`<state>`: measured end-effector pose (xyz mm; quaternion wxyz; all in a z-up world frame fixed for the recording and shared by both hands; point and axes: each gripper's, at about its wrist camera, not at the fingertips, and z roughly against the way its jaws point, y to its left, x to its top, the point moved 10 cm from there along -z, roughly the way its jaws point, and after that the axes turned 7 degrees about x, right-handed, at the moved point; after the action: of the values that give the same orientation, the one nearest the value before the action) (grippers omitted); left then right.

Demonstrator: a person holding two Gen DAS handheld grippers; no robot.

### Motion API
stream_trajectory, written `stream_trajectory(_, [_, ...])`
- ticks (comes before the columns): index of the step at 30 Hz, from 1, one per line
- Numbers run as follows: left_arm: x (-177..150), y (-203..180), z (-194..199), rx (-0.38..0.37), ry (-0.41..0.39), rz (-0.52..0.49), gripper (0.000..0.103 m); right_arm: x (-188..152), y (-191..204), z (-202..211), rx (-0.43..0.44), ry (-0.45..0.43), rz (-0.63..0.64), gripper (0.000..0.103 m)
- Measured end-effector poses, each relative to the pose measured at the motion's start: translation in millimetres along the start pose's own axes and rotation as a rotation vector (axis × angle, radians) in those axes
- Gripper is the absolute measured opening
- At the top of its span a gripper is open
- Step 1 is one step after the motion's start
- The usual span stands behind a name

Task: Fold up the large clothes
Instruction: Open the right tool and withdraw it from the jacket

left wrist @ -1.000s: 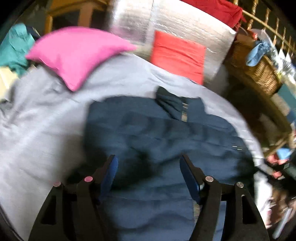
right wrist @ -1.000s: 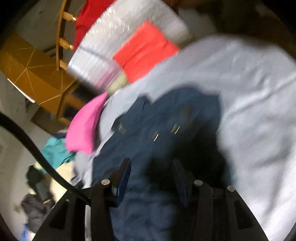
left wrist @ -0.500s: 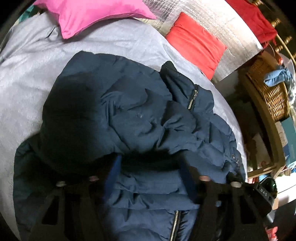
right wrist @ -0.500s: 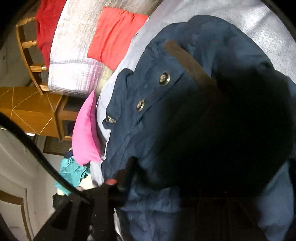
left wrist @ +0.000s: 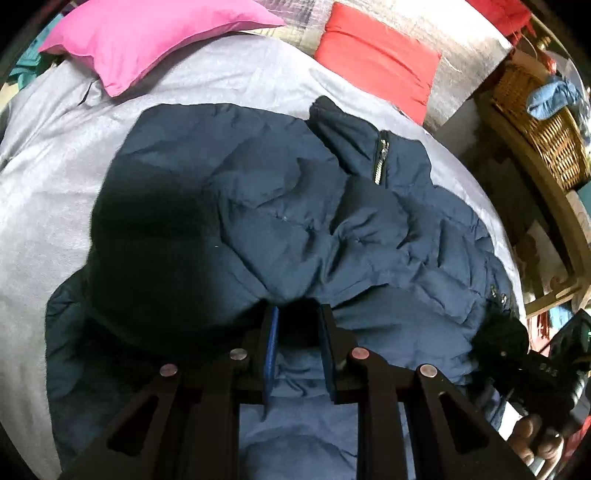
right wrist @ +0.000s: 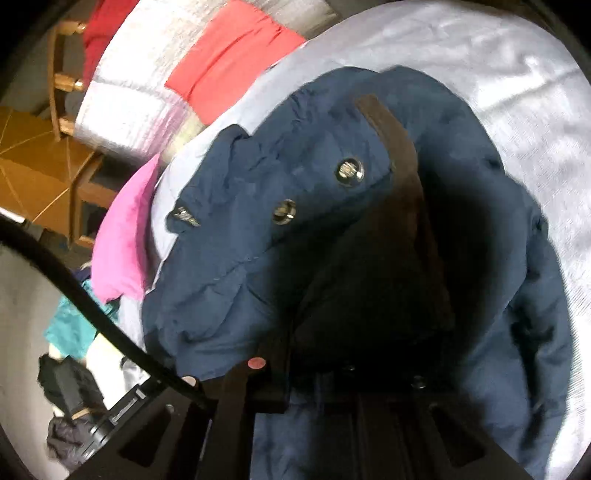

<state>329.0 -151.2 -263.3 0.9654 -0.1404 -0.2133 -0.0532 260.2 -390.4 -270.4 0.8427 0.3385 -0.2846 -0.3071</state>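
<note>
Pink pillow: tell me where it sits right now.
In the left wrist view the pink pillow lies at the upper left on the grey bedcover, beyond the navy jacket and left of the red cushion.

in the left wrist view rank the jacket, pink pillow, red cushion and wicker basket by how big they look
1. jacket, by far the largest
2. pink pillow
3. red cushion
4. wicker basket

The basket sits at the warped, cut-off edge of the fisheye view, so its rank against the cushion is unsure.
</note>
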Motion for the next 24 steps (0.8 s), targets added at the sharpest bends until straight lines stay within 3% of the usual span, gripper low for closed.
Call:
stream_trajectory(3, [6, 7, 14, 0.005, -0.035, -0.018, 0.022, 8, 4, 20, 0.065, 0.036, -0.003, 0.024])
stream_trajectory(5, [13, 12, 30, 0.005, -0.08, -0.036, 0.029, 17, 1, 37, 0.092, 0.027, -0.01, 0.024])
stream_trajectory(6, [17, 15, 36, 0.008, -0.101, -0.037, 0.039, 21, -2, 47, 0.092, 0.009, -0.004, 0.024])
stream_trajectory(7, [23, 20, 43, 0.018, -0.132, -0.037, 0.05, 26, -9, 58, 0.08, -0.02, 0.001, 0.024])
stream_trajectory(9, [33, 34, 55, 0.065, -0.191, -0.029, 0.06, 40, -22, 75, 0.043, -0.091, -0.01, 0.024])
stream_trajectory(11, [43, 52, 57, 0.133, -0.225, -0.007, 0.061, 53, -38, 90, -0.028, -0.165, -0.014, 0.026])
stream_trajectory(15, [44, 73, 38, 0.197, -0.181, 0.018, 0.061, 61, -37, 90, -0.066, -0.216, 0.028, 0.027])
stream_trajectory(18, [35, 83, 11, 0.286, -0.09, -0.007, 0.061, 51, -30, 72, -0.133, -0.166, 0.113, 0.026])
stream_trajectory(20, [30, 82, -2, 0.32, -0.06, -0.042, 0.061, 41, -38, 54, -0.194, -0.085, 0.132, 0.026])
stream_trajectory(22, [32, 80, -1, 0.329, -0.065, -0.061, 0.061, 38, -46, 46, -0.215, -0.056, 0.11, 0.027])
stream_trajectory(24, [34, 79, 4, 0.298, -0.072, -0.046, 0.061, 43, -43, 53, -0.181, -0.07, 0.087, 0.027])
